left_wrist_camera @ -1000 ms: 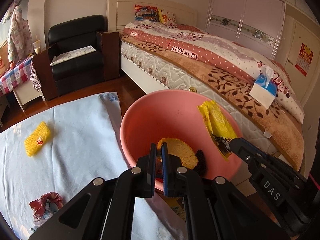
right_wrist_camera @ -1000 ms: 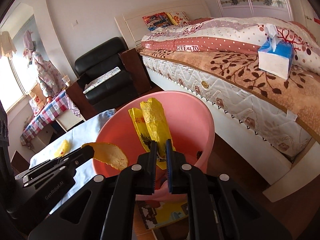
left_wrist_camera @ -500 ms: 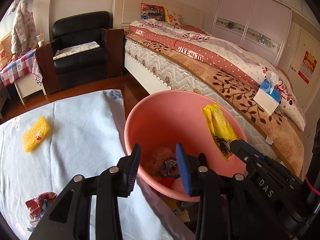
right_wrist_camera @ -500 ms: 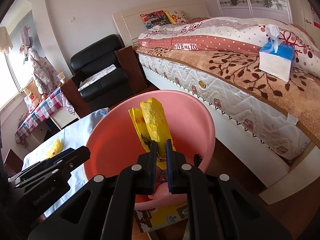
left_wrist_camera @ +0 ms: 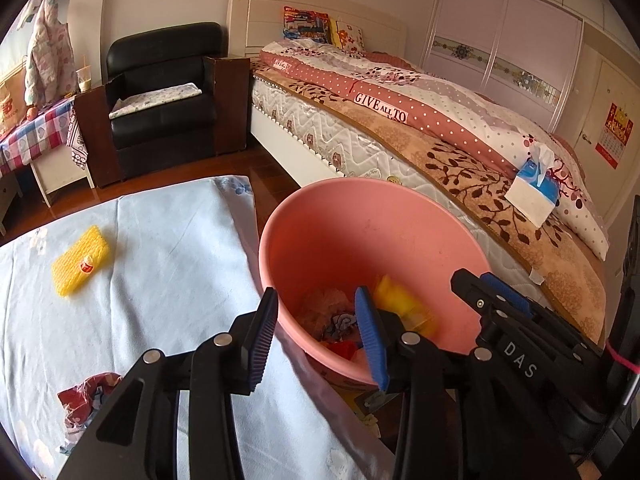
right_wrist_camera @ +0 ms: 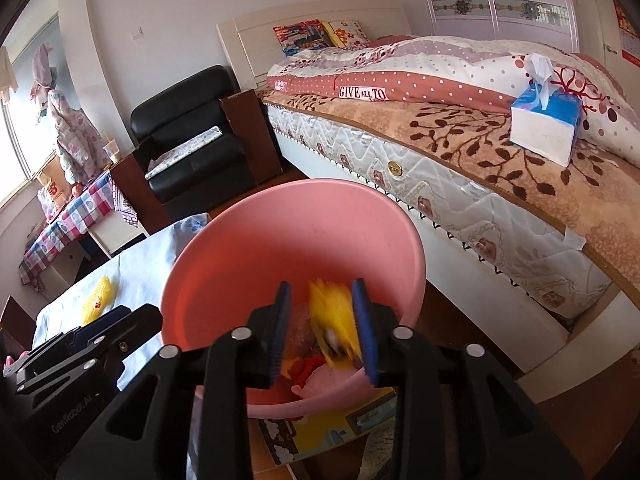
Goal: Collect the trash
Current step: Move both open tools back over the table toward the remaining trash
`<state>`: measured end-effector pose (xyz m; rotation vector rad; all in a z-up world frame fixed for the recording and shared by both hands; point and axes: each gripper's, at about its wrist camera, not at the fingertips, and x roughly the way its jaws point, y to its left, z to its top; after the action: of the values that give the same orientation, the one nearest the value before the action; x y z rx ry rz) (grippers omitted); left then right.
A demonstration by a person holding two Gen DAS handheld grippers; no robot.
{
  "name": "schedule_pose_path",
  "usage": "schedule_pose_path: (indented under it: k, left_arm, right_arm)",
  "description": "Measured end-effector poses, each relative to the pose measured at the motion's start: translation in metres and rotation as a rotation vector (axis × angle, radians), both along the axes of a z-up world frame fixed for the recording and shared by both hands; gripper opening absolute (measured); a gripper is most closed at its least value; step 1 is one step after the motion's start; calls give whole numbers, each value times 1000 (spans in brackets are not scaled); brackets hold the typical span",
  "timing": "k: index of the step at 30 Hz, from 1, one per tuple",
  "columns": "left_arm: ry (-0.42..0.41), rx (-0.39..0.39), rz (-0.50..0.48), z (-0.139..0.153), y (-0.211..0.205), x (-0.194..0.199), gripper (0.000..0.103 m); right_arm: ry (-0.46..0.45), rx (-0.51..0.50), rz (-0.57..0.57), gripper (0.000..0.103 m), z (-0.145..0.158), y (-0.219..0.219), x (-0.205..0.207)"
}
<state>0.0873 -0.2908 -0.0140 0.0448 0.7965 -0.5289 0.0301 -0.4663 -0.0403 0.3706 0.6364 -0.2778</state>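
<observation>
A pink basin [left_wrist_camera: 360, 216] stands beside the table and holds crumpled trash [left_wrist_camera: 332, 320]. My left gripper [left_wrist_camera: 318, 336] is open and empty over the basin's near rim. My right gripper [right_wrist_camera: 323, 328] is open above the basin [right_wrist_camera: 296, 240]; a blurred yellow wrapper [right_wrist_camera: 334, 320] is falling between its fingers into the basin, and it also shows in the left wrist view [left_wrist_camera: 400, 304]. A yellow packet [left_wrist_camera: 80, 260] and a crumpled red wrapper [left_wrist_camera: 88, 396] lie on the light blue tablecloth [left_wrist_camera: 160, 264].
A bed [left_wrist_camera: 440, 152] with a tissue box [left_wrist_camera: 536, 192] runs along the right. A black armchair [left_wrist_camera: 160, 96] and a checkered side table [left_wrist_camera: 32, 136] stand at the back. A picture book [right_wrist_camera: 320, 432] lies on the floor under the basin.
My left gripper opened and dropped its yellow piece into the basin. My right gripper has just opened and let go of the yellow wrapper, which is falling.
</observation>
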Motion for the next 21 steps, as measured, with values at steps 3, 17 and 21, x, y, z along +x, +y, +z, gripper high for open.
schedule_pose_path:
  k: [3, 17, 21]
  left_arm:
    - [0, 0, 0, 0, 2, -3, 40]
    - [-5, -9, 3, 5, 21, -23, 40]
    - [-8, -13, 10, 7, 29, -27, 40]
  right_arm:
    - [-3, -22, 0, 34, 3, 4, -2]
    - [-29, -127, -3, 34, 24, 24, -13]
    - [-30, -140, 7, 34, 27, 32, -16]
